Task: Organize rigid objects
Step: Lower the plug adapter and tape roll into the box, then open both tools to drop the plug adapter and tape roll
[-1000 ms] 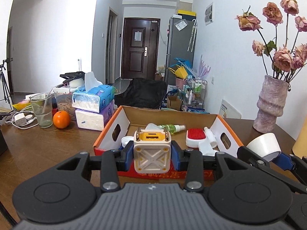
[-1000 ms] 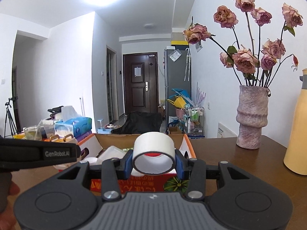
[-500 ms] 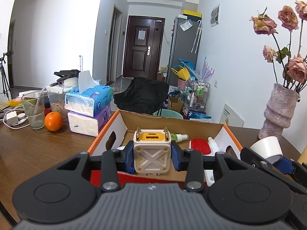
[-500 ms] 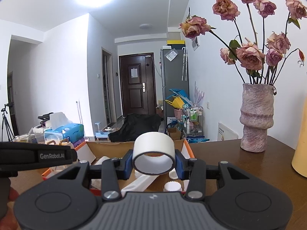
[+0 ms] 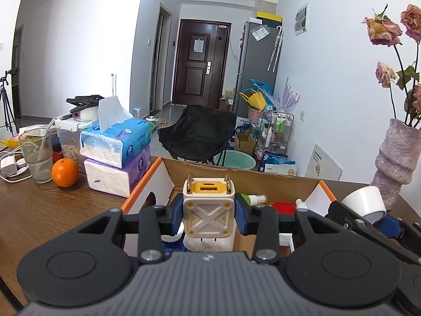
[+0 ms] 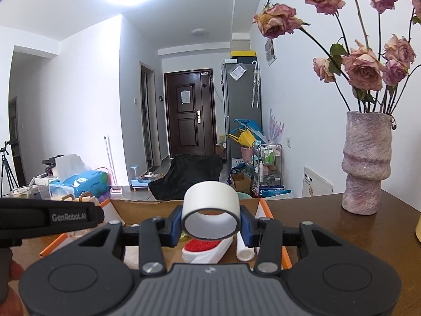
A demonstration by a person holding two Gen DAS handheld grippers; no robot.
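The left tool (image 5: 209, 214) is held level above the near edge of the cardboard box (image 5: 268, 177), its blue pads clamped on the sides of a white-and-yellow plug cube (image 5: 208, 212), prongs pointing up. The right tool (image 6: 211, 222) is held level over the same box (image 6: 142, 208), clamped on a white tape roll (image 6: 211, 202) with its opening facing the camera. A red brush (image 6: 204, 245) lies inside the box, below the roll.
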